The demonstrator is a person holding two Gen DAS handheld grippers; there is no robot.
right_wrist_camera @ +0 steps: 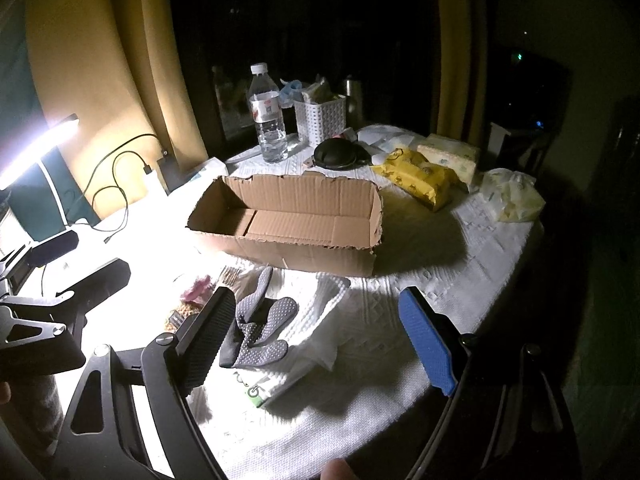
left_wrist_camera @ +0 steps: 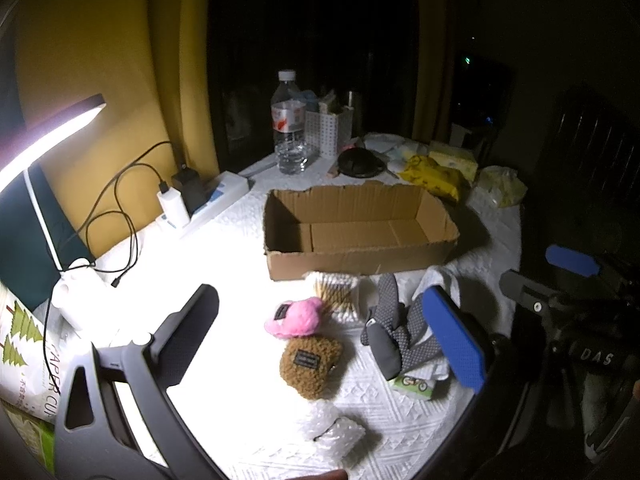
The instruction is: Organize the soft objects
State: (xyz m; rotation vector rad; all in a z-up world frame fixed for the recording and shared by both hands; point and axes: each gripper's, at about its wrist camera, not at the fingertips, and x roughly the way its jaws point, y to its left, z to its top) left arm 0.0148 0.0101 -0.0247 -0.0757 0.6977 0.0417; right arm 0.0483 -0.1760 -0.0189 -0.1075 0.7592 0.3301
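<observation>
Hovering wide apart, left gripper point(left_wrist_camera: 324, 328) frames pink point(left_wrist_camera: 295, 317) and brown plush toys point(left_wrist_camera: 311, 363); right gripper point(right_wrist_camera: 320, 344), spread too, frames a grey dotted glove point(right_wrist_camera: 256, 332). Cardboard box point(left_wrist_camera: 356, 258) at twelve o'clock; "PAPER CUP" pack point(left_wrist_camera: 28, 368) at nine.

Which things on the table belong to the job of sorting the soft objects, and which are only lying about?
For the job:
- cardboard box, nothing in it
- pink plush toy
- brown plush toy
- grey glove
- white cloth

Lying about:
- water bottle
- white basket
- yellow pack
- power strip
- cotton swabs
</observation>
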